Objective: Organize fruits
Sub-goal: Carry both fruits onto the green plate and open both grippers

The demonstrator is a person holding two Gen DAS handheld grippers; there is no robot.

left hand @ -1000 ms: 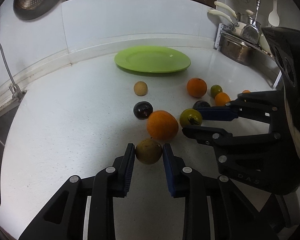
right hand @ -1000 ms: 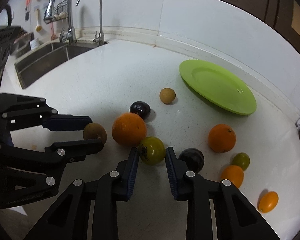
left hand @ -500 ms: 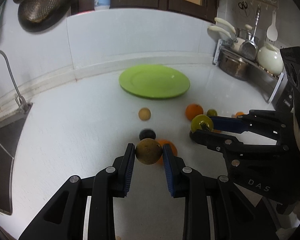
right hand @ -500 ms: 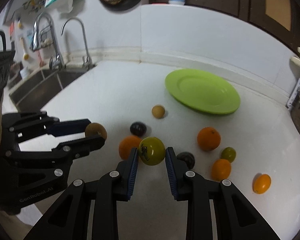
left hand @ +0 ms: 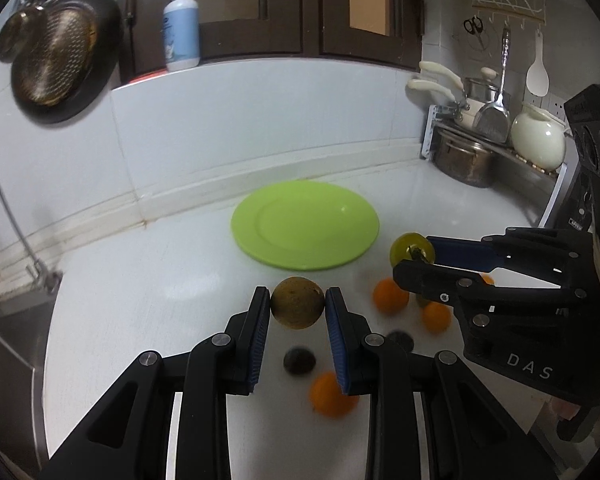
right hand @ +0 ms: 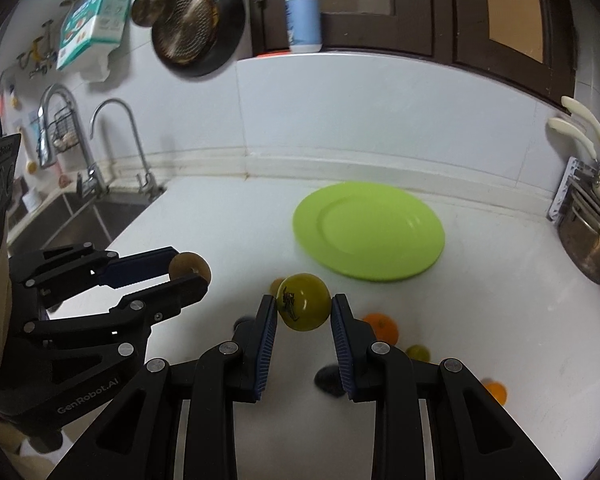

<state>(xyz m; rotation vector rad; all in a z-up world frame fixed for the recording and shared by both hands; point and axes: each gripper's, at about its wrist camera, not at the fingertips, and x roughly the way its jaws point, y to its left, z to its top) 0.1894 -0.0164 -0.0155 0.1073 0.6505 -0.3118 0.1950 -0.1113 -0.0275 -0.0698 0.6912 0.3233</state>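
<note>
My left gripper is shut on a round brown fruit, held above the white counter. To its right in the left wrist view, my right gripper is shut on a yellow-green fruit. In the right wrist view that yellow-green fruit sits between the blue pads of the right gripper, and the left gripper holds the brown fruit at the left. A green plate lies empty ahead of both. Below lie oranges, dark fruits and a small green fruit.
A sink with two taps lies at the left. A rack with a metal pot, utensils and a white jug stands at the right. A pan hangs on the wall; a pump bottle stands on the ledge.
Both grippers have lifted their fruits off the counter and risen. The fruits left on the counter now sit lower and smaller in both views, and the plate is nearer the picture's middle.
</note>
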